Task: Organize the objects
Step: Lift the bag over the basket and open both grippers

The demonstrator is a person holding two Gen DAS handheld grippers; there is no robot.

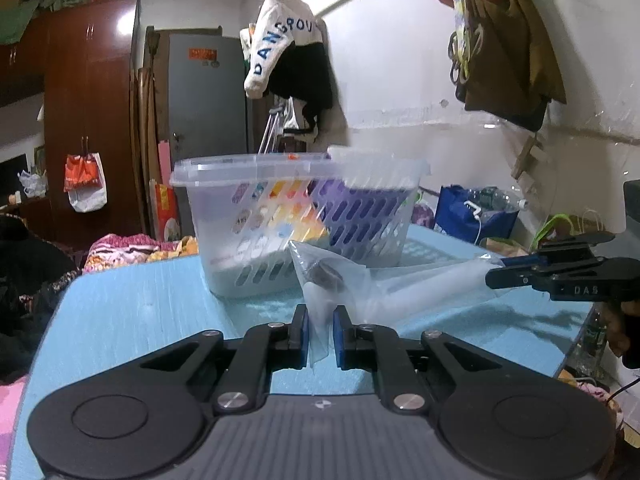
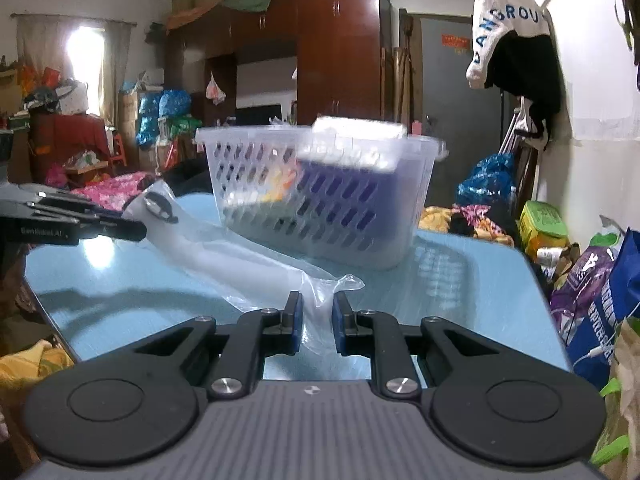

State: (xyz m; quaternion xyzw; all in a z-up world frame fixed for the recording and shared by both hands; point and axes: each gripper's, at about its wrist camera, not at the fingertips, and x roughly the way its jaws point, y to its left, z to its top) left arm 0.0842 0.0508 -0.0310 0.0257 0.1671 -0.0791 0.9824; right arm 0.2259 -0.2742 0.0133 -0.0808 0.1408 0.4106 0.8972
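A clear plastic bag (image 1: 360, 288) holding a long white object and a dark round part lies stretched over the blue table (image 1: 132, 312). My left gripper (image 1: 321, 332) is shut on one end of the bag, near the dark part. My right gripper (image 2: 317, 322) is shut on the other end of the bag (image 2: 240, 256). Each gripper shows at the side of the other's view: the right one (image 1: 560, 276), the left one (image 2: 72, 228). A white slotted basket (image 1: 296, 220) with coloured packs and a purple item stands behind the bag; it also shows in the right wrist view (image 2: 320, 196).
The table (image 2: 460, 292) ends close on both sides. Bags and clutter (image 2: 592, 280) crowd the floor by the wall. Clothes hang on the wall (image 1: 288, 52). A brown wardrobe (image 1: 88, 120) and a grey door (image 1: 204, 100) stand behind.
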